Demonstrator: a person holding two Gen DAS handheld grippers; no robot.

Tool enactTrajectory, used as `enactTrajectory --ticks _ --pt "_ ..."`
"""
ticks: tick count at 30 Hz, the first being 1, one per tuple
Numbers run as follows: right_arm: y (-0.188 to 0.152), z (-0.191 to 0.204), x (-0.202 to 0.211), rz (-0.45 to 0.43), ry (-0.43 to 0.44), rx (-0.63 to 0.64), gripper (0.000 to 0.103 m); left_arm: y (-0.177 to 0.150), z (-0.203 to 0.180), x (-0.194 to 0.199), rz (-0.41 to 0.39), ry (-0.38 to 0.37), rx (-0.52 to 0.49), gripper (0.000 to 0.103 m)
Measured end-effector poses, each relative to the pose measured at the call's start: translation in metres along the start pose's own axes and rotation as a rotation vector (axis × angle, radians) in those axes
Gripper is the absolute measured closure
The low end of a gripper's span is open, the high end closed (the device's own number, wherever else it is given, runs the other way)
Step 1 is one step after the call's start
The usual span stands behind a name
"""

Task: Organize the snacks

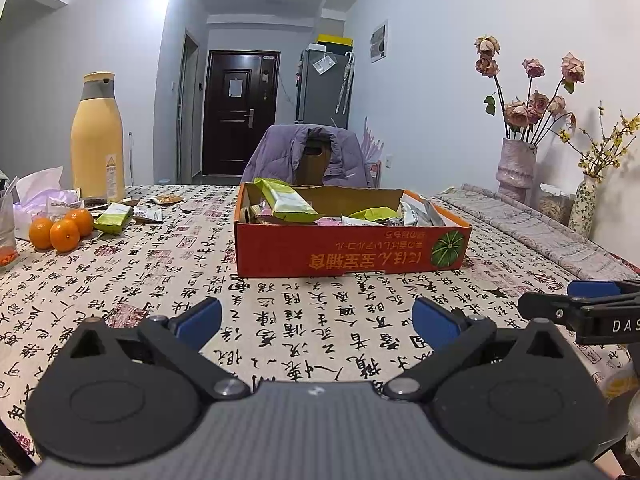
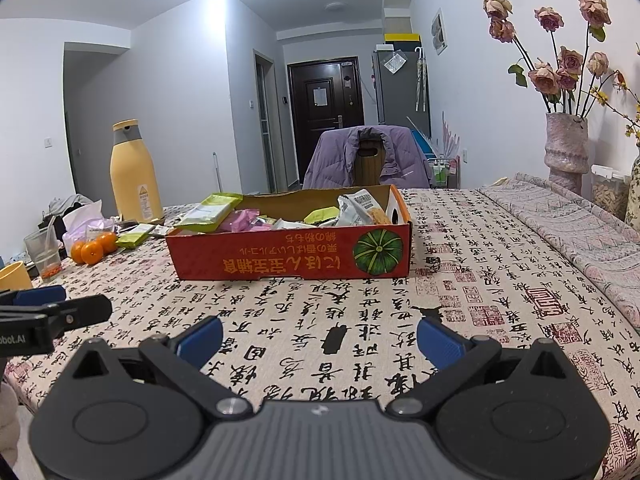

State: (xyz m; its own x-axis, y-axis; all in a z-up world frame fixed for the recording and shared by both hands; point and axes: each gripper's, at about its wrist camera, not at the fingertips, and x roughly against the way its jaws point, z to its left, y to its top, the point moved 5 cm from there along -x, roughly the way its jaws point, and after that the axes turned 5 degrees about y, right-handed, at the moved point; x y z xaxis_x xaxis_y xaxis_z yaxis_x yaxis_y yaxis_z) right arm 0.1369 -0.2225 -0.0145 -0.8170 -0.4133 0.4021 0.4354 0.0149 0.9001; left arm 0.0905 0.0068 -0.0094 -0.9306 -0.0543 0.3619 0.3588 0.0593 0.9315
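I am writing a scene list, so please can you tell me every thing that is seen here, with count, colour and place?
Snack box: one, red, table centre, holds packets.
Loose green packet: one, left of box.
Oranges: three, orange, far left.
Flask: one, yellow, back left.
Vase: one, pinkish, dried roses, right.
Jacket: one, purple, on chair behind table.
Tablecloth: one, white with black calligraphy.
Left gripper: open, empty.
Right gripper: open, empty.
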Motion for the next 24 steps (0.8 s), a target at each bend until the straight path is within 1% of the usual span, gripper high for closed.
enactTrajectory --ticks 24 --pt "-0.0052 0.0020 -0.0038 0.017 0.004 0.005 0.000 -0.0030 0.0011 -0.0024 0.002 -0.006 0.009 0.000"
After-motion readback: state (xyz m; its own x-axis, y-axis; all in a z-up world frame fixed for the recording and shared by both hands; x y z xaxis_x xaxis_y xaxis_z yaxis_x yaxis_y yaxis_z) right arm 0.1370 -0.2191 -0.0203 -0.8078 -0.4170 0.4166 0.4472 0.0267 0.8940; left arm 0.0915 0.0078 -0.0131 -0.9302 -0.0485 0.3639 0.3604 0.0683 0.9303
